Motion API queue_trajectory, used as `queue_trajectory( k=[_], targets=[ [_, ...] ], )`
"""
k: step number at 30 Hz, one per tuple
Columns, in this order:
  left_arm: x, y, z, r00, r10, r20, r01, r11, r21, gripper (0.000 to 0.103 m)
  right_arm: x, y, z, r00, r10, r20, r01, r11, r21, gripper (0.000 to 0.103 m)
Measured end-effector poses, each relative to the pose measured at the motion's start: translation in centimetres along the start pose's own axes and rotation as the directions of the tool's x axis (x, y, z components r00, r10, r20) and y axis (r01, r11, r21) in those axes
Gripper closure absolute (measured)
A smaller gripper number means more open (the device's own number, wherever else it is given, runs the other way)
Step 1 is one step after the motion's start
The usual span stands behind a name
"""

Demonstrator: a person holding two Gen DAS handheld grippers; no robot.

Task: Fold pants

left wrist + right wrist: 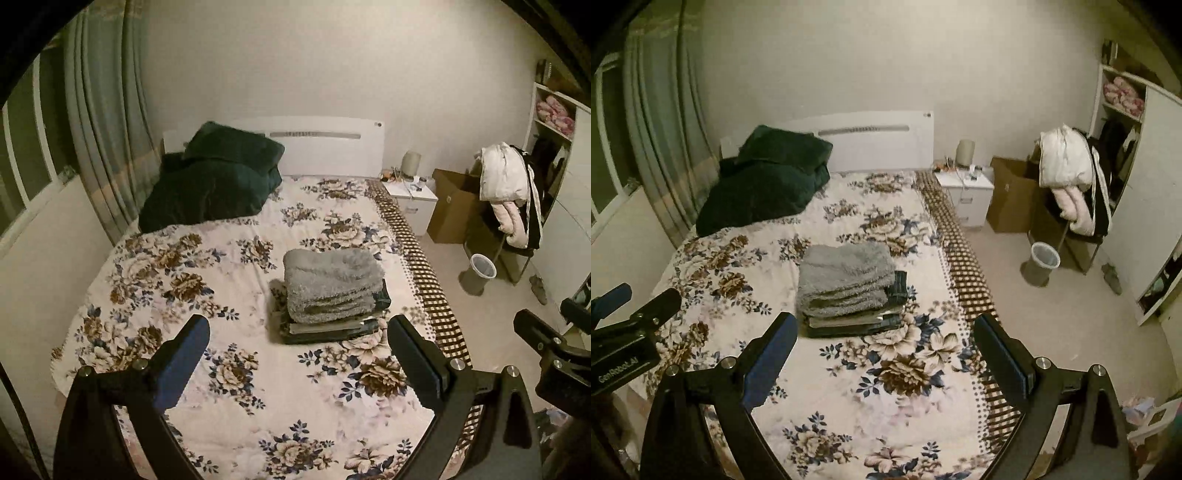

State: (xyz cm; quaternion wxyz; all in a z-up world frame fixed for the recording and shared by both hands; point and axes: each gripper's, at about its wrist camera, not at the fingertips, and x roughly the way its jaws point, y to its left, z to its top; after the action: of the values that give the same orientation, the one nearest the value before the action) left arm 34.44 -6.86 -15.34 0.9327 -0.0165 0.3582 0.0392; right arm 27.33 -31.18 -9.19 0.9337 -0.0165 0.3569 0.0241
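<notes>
Grey fuzzy pants point(332, 284) sit folded on top of a stack point(325, 328) of other folded clothes, approx mid-bed, nearer the right edge. Stack's lower layers look like jeans, maybe, too dim to be sure. Bed point(184, 280) has a floral cover; dark green duvet point(214, 181) is heaped by the headboard. Left tool point(299, 339) hangs above the bed w/ jaws wide, holding nothing. Right tool point(886, 336) likewise wide, nothing in it. Nightstand point(967, 192) and bin point(1043, 262) are on the floor, right of the bed.
</notes>
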Motion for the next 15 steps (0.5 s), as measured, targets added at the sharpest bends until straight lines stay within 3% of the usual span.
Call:
queue_trajectory(
  k=[6, 15],
  targets=[
    [-3.5, 0.2, -0.8, 0.999, -0.025, 0.026, 0.025, 1.0, -0.011, 0.005, -6.7, 0.3, -1.0, 0.999, -0.01, 0.045, 0.011, 1.0, -0.013, 0.005],
    [-5.2, 0.2, -1.3, 0.998, -0.044, 0.036, 0.044, 0.999, -0.011, 0.005, -9.7, 0.1, -2.1, 1.0, 0.005, 0.023, -0.005, 1.0, -0.003, 0.005]
  ],
)
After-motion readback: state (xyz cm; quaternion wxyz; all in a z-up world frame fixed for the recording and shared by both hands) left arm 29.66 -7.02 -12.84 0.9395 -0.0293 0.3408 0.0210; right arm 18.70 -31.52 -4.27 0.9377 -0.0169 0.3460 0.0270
